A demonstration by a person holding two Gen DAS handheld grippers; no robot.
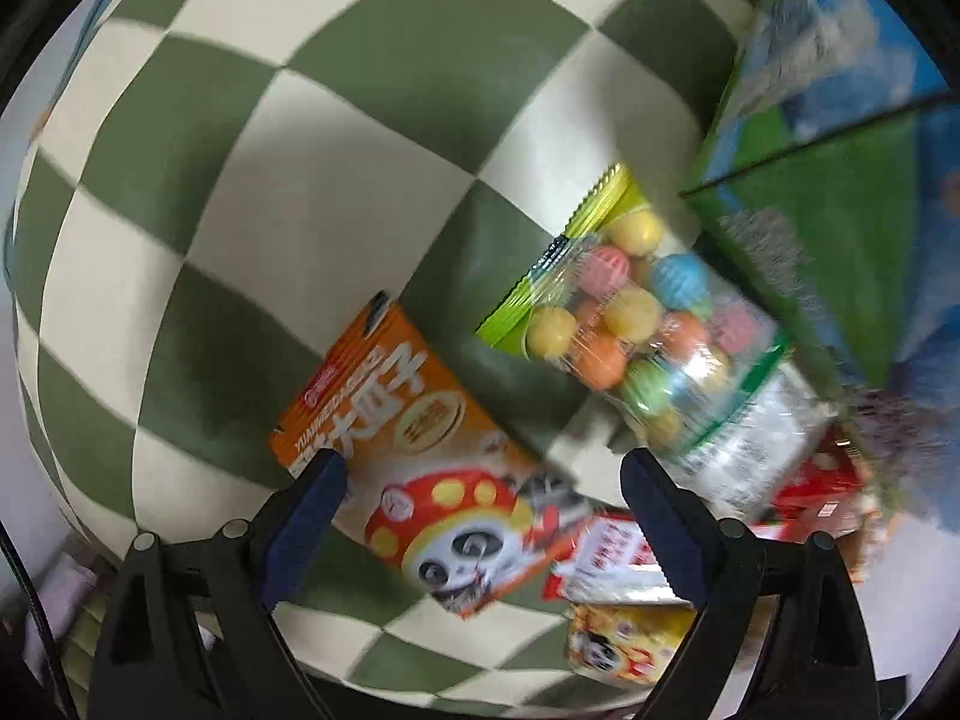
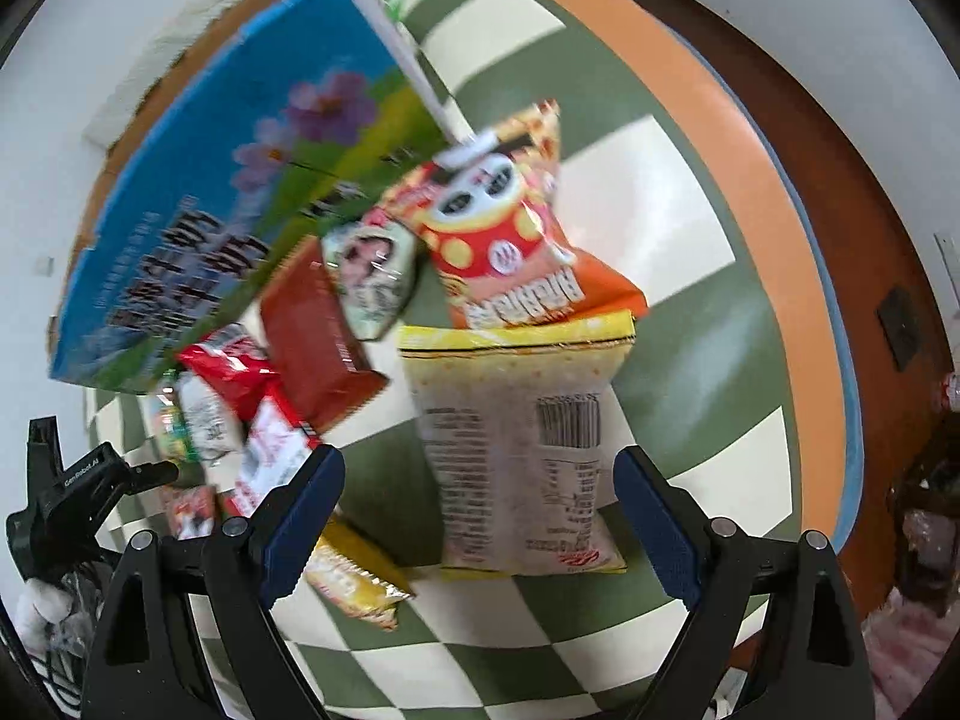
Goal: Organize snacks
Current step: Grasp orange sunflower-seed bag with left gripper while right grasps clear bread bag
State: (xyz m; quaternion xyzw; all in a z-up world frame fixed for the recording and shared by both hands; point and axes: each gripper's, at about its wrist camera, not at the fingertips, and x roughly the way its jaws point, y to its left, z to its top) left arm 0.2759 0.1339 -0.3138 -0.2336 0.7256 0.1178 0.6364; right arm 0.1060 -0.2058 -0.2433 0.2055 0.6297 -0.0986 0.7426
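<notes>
In the left wrist view my left gripper point(image 1: 483, 468) is open and empty, hovering over an orange panda snack bag point(image 1: 432, 468) on the green-and-cream checkered cloth point(image 1: 288, 168). A clear bag of coloured candy balls point(image 1: 636, 324) lies just beyond, beside a blue-and-green cardboard box point(image 1: 840, 150). In the right wrist view my right gripper point(image 2: 480, 474) is open and empty over a yellow cracker bag point(image 2: 516, 438) lying barcode side up. Beyond it lie an orange panda bag point(image 2: 510, 228), a brown box point(image 2: 318, 336), a red packet point(image 2: 240, 372) and the same cardboard box point(image 2: 228, 180).
Red packets point(image 1: 618, 552) and a small yellow panda packet point(image 1: 624, 642) lie near my left gripper's right finger. A small yellow packet point(image 2: 354, 582) lies near my right gripper's left finger. The left gripper point(image 2: 78, 498) shows at left. The table's orange edge point(image 2: 720, 138) curves at right.
</notes>
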